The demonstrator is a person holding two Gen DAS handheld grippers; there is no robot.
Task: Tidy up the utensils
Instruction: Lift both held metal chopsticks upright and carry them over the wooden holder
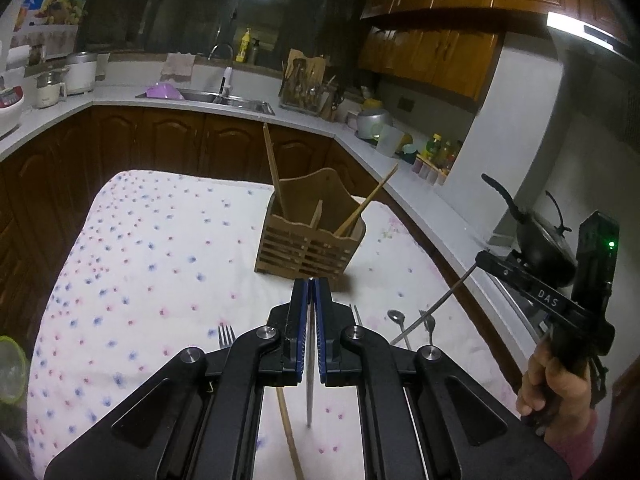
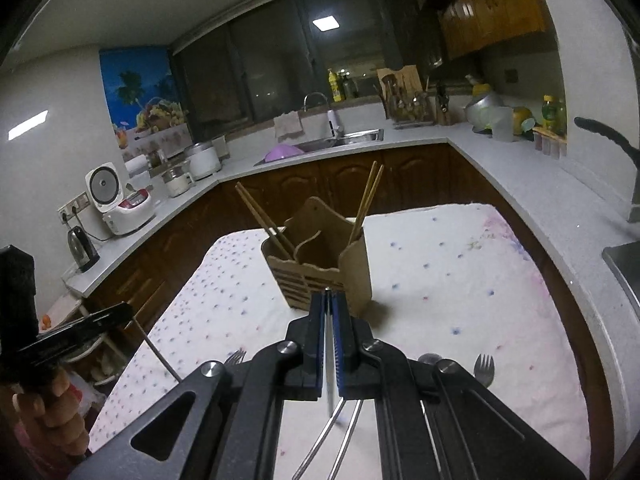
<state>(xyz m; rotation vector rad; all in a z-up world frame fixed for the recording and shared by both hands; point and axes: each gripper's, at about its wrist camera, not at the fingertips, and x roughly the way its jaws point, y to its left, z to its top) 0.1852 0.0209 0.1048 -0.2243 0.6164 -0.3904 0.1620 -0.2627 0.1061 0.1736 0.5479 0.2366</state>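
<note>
A wooden utensil holder stands on the floral tablecloth with wooden chopsticks leaning in its outer compartments. My left gripper is shut on a thin metal chopstick hanging down, just in front of the holder. My right gripper is shut on another metal chopstick; it shows in the left wrist view with the metal rod slanting down. On the cloth lie a fork, spoons, a spork and a wooden chopstick.
The table stands in a U-shaped kitchen with counters, a sink, a knife rack, rice cookers and a black pan at the right. A green-rimmed bowl sits at the table's left edge.
</note>
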